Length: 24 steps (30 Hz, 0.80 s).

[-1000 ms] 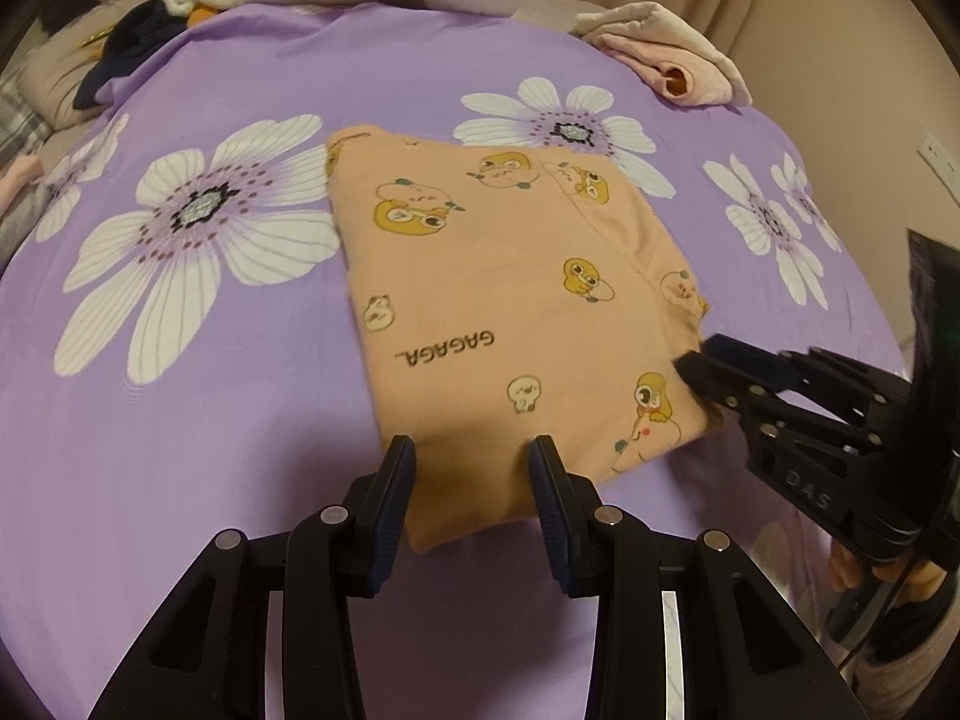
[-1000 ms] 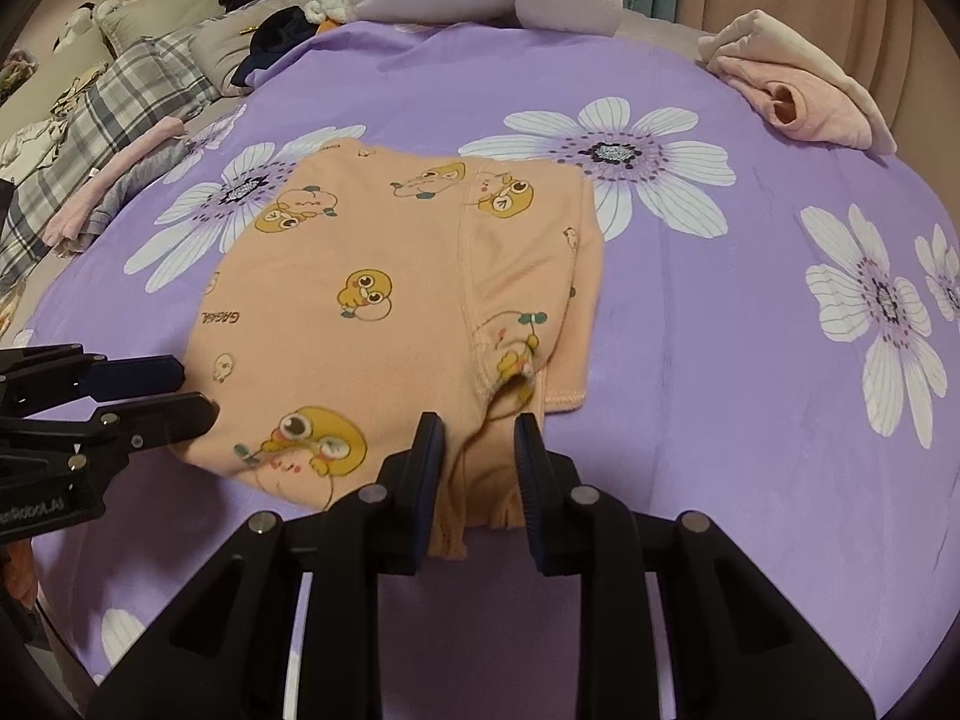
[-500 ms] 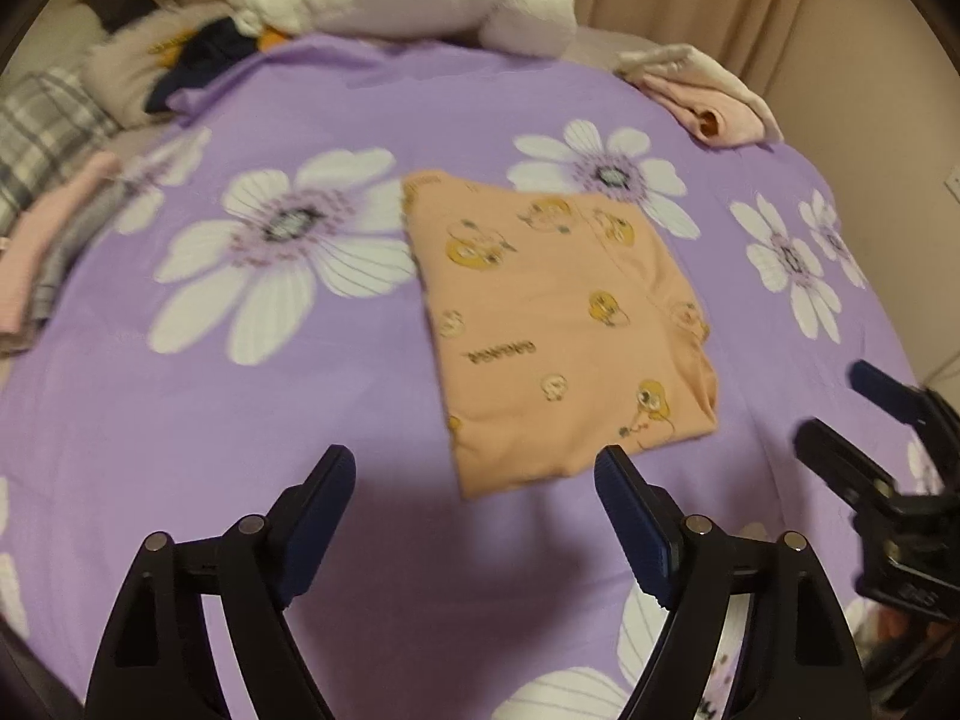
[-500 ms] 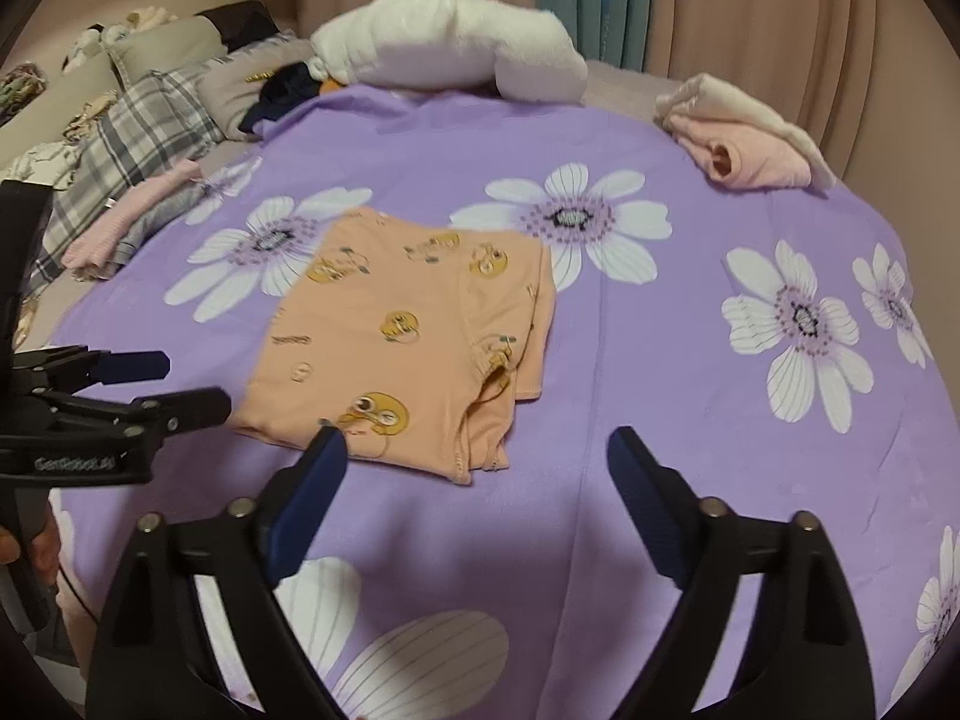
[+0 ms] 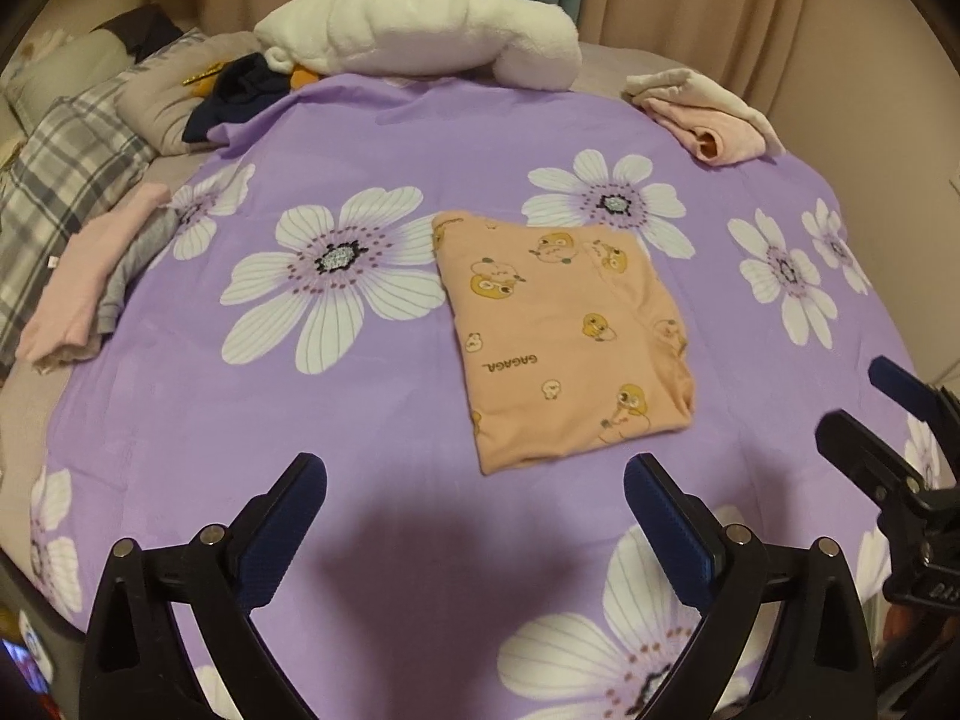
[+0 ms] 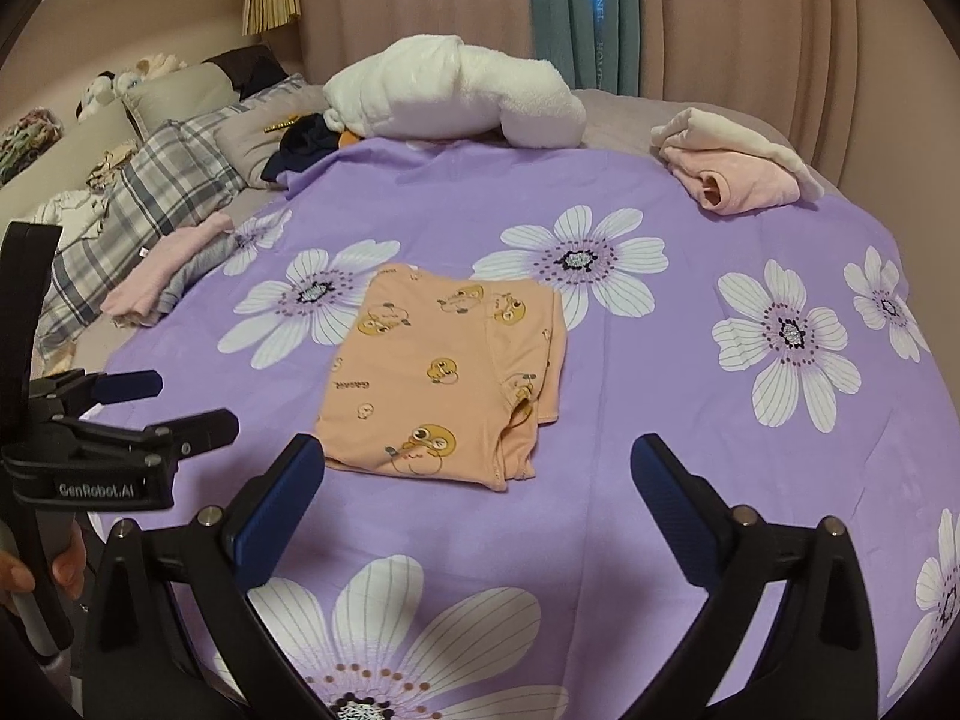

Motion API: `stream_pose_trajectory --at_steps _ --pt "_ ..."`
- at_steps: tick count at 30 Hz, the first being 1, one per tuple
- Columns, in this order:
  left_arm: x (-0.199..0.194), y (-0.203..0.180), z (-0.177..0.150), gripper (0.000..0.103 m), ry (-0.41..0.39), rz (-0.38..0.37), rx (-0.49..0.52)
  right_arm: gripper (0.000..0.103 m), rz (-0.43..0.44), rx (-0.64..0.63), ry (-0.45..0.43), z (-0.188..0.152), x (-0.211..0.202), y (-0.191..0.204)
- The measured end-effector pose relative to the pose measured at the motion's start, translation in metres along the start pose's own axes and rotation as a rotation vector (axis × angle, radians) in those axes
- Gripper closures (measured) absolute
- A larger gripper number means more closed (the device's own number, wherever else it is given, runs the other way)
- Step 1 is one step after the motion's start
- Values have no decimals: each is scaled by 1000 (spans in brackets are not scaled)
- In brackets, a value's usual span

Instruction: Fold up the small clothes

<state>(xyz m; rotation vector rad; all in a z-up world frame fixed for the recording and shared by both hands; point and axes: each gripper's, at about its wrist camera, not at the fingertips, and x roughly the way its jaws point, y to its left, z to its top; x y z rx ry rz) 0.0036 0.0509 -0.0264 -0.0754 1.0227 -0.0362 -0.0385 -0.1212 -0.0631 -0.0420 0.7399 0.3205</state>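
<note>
1. On the bed, the orange printed garment (image 5: 564, 336) is laid out flat as a neat folded rectangle on the purple flowered bedspread (image 5: 372, 420), roughly mid-bed, between two of the big white flowers.
2. That piece looks pretty much done: edges are squared up, with one layered edge showing along its right side in the right wrist view (whether one more fold is wanted can't be told).
3. Nothing is held by either tool. The left gripper (image 5: 474, 516) has just been opened up, its fingers spread about as wide as they go and hanging clear of the cloth, near its closest edge.
4. Same story for the right gripper (image 6: 477, 483): it has just been opened wide, nothing is between the fingers, and it is kept apart from the garment's near corner.
5. What's left, as a guess: a pink and cream bundle (image 6: 735, 171) at the far right corner still looks rumpled, and a pink and grey stack (image 6: 171, 270) is parked at the left edge.
6. Room stuff: a white plush blanket (image 6: 456, 99) is heaped at the far side, plaid bedding (image 6: 144, 192) is off to the left, and pink curtains (image 6: 750, 18) with a teal panel are hung behind.
</note>
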Motion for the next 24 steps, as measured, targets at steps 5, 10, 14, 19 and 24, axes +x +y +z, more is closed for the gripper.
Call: stream_pose_trajectory --at_steps 5,10,14,19,24 --pt "3 -1 -5 3 9 24 -12 0 4 29 36 -3 12 -4" --pt "6 -2 -9 3 33 35 -13 0 22 49 70 -7 19 -6" --pt "3 -2 -9 3 33 32 -16 0 23 44 73 -6 20 -5" --pt "2 -3 -9 3 27 40 -10 0 27 36 75 -4 21 -3" --pt "3 -3 -8 3 27 47 -6 0 28 36 76 -4 21 -3"
